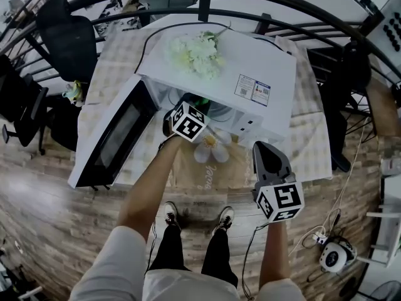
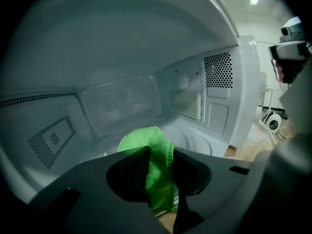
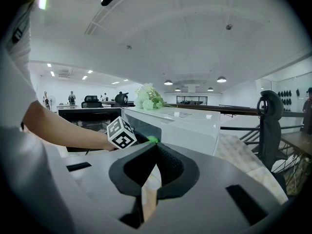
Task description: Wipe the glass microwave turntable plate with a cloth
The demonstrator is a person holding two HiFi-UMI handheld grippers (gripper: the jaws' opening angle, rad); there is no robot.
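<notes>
Wooden plank floor [image 1: 69, 224] below, with railings and dark office chairs behind. Desk [image 1: 313, 149] under a pale checked cover, carrying a white microwave [image 1: 263, 61] with its door [image 1: 109, 140] swung wide open to the left. Bunch of white flowers [image 1: 197, 54] lying on the microwave's top.

Left tool [image 2: 161, 155] reaching into the open cavity, jaws pinching a bright green cloth [image 2: 141, 139]. One fold of cloth gripped between the pads, the rest bulging out ahead of them and hanging toward the cavity floor. Glass turntable plate [image 2: 197, 139] lying flat on that floor, just beyond and to the right of the cloth, known by its curved rings. Cannot tell whether cloth and plate are touching.

Right tool [image 3: 156, 150] held outside, well apart from the cavity, at the front edge of the desk to the right of the opening. Jaws pressed together with nothing between them, pointing toward the microwave's front.

White and blue label [image 1: 252, 89] stuck on the microwave's top near its right front corner, print too small to read. Line of script [image 1: 203, 179] on the desk cover below a printed flower [image 1: 212, 144], also illegible. Black-and-white square markers on both tools' cubes, no words on them.
</notes>
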